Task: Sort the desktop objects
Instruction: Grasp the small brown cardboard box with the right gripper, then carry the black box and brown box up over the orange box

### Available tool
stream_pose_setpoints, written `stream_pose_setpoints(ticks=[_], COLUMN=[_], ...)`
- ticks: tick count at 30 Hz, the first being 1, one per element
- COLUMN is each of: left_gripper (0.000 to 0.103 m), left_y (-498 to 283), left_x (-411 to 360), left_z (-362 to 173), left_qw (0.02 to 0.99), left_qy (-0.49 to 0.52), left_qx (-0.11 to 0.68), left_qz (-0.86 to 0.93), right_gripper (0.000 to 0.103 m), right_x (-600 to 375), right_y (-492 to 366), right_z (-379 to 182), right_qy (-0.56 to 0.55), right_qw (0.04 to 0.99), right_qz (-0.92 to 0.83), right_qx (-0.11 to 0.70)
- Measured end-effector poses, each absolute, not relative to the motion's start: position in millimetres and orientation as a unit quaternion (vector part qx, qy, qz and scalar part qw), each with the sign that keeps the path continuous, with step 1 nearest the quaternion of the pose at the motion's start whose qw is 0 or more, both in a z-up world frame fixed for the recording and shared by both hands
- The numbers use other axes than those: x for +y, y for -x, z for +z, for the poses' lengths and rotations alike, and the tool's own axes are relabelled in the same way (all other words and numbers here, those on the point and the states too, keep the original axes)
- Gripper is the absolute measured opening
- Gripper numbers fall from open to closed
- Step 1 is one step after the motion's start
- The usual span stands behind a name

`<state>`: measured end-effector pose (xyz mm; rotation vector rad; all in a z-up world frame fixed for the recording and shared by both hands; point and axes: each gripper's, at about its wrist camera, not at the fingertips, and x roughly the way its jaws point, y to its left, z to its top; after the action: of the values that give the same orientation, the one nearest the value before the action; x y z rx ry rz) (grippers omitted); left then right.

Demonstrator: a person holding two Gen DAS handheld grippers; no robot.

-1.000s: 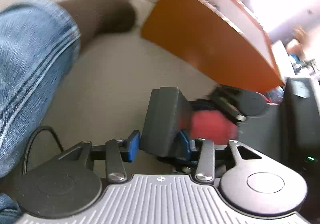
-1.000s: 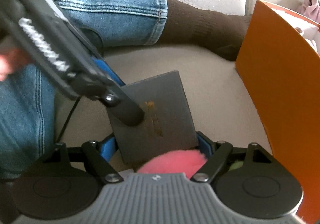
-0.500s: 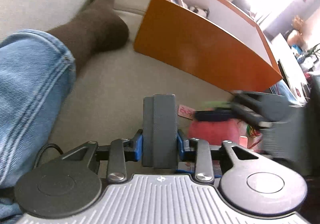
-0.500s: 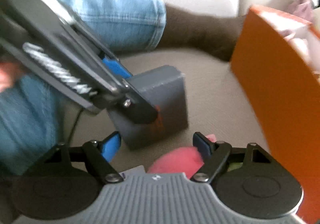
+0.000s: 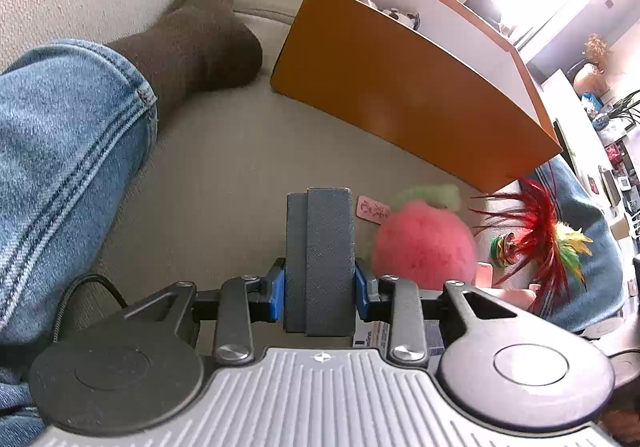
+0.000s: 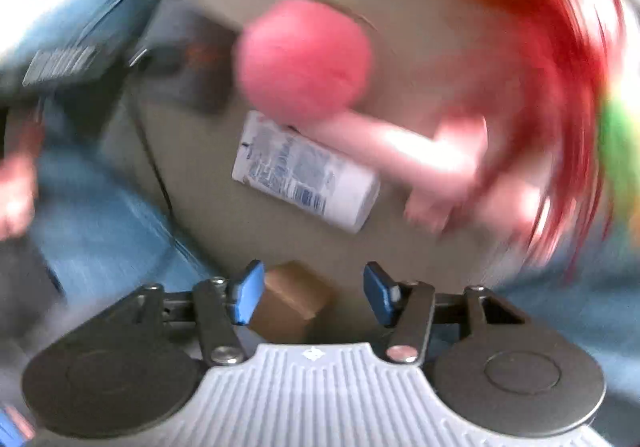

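Left wrist view: the left gripper [image 5: 319, 283] is clenched on a dark grey rectangular case [image 5: 320, 259] with a fine woven texture, its blue pads pressed flat on both long sides; the jaws have just been closing onto it. The case stands upright over a beige fabric cushion [image 5: 224, 175]. At 2 o'clock from the case lies a round pink plush ball [image 5: 426, 243] with a green tuft, and a red feather toy [image 5: 536, 223] lies further toward 3 o'clock. An orange cardboard box [image 5: 400, 87], smooth-walled and open-topped, sits at 1 o'clock, its lower edge near the plush. A denim leg [image 5: 68, 151] and brown sock [image 5: 192, 43] bound the cushion from 9 to 11 o'clock; bare cushion lies open at 12 o'clock.

Right wrist view: heavily blurred. The right gripper [image 6: 314, 297] is released, its jaws having just been closing, with a small brown cardboard block [image 6: 294, 301] between the pads, against the left one. A white printed cylinder [image 6: 306, 171] lies at 12 o'clock.
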<state>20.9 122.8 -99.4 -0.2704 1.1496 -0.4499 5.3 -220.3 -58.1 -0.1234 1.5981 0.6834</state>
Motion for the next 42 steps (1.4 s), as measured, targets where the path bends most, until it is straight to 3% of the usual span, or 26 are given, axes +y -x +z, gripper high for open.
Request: stream_pose_setpoints(ticks=[4,7,11,24,33,42], left_gripper=[0.038,0.038,0.038,0.038,0.038,0.038], left_y=[-18.0,-17.8,-19.8,-19.0,-27.3,-96.0], left_x=[126.5,128.7,130.0,134.6,132.5,89.3], left_z=[-98.5,-99.7,-103.1,-95.0,-20.8,53.3], left_qw=[0.806,0.804,0.802,0.815,0.848,0.868], left_qy=[0.132,0.137,0.141,0.144,0.149,0.132], left_qx=[0.537,0.538,0.541,0.526,0.453,0.394], left_qz=[-0.212,-0.211,-0.209,-0.197,-0.229,-0.272], right_gripper=[0.068,0.06,0.058,0.055,0.055,0.055], right_x=[-203.6,-188.5,-181.3,-144.4,-145.0,-178.6], right_y=[9.4,19.8,21.2,3.8,-47.4,-141.4], right_z=[-72.7,-84.2,-84.4,-4.5,78.9,130.2], right_qy=[0.078,0.096,0.104,0.142,0.075,-0.018], right_qw=[0.627,0.604,0.609,0.697,0.772,0.819], right_qz=[0.282,0.285,0.278,0.348,0.366,0.332], right_qx=[0.722,0.738,0.736,0.611,0.515,0.468])
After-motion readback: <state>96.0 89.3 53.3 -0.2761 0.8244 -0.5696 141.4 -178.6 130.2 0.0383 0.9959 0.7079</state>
